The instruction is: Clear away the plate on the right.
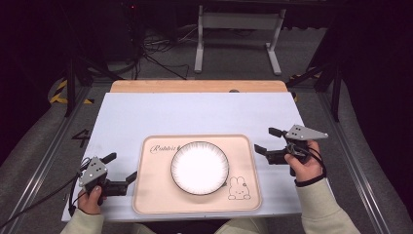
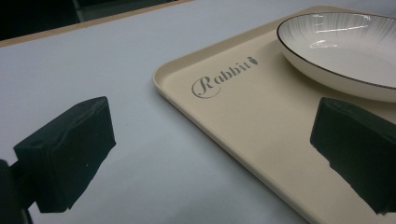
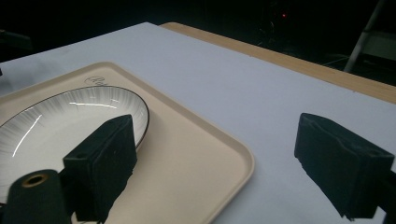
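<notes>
A beige tray point(image 1: 156, 195) point(image 2: 243, 116) point(image 3: 196, 154) printed with "Rabbit" and a small rabbit drawing lies near the front of the white table. On it sits an empty white plate point(image 1: 199, 167) point(image 2: 345, 51) point(image 3: 60, 126) with a dark rim. My left gripper point(image 1: 122, 166) point(image 2: 210, 149) is open just off the tray's left edge, one jaw over the tray. My right gripper point(image 1: 265, 140) point(image 3: 224, 158) is open at the tray's right edge, one jaw toward the plate. Neither holds anything.
The white table surface point(image 1: 146, 117) has a wooden strip point(image 1: 195, 86) along its far edge. Beyond it stand a white frame leg point(image 1: 198, 44) and cables point(image 1: 156, 53) on the floor. Dark stands flank the table.
</notes>
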### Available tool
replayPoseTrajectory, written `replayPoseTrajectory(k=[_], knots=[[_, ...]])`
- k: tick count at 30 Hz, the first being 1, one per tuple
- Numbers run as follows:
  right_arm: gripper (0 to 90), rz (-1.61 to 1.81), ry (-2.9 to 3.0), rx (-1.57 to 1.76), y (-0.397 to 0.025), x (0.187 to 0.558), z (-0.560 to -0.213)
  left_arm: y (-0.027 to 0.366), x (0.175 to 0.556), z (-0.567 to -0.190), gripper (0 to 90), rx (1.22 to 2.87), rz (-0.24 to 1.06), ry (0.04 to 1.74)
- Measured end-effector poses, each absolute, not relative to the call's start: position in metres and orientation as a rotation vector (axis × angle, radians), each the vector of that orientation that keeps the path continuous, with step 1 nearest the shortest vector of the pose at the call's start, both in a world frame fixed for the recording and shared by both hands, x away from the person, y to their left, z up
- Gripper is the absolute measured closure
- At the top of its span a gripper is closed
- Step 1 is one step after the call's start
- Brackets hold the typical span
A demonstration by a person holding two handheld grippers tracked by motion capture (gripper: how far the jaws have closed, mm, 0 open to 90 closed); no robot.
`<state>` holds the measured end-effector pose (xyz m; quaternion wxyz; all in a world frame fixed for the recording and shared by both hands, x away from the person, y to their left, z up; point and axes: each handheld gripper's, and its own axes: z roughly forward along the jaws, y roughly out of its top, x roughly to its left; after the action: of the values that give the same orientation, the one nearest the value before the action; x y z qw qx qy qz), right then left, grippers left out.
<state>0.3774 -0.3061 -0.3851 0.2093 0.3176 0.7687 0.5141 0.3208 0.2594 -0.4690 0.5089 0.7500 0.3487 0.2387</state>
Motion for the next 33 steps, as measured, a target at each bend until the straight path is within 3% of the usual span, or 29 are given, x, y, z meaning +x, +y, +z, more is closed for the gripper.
replayPoseTrajectory(k=[33], knots=[[11.0, 1.506, 2.012, 1.047, -0.347, 0.369, -0.453, 0.261, 0.321, -0.469, 0.4, 1.794, 0.561, 0.839]])
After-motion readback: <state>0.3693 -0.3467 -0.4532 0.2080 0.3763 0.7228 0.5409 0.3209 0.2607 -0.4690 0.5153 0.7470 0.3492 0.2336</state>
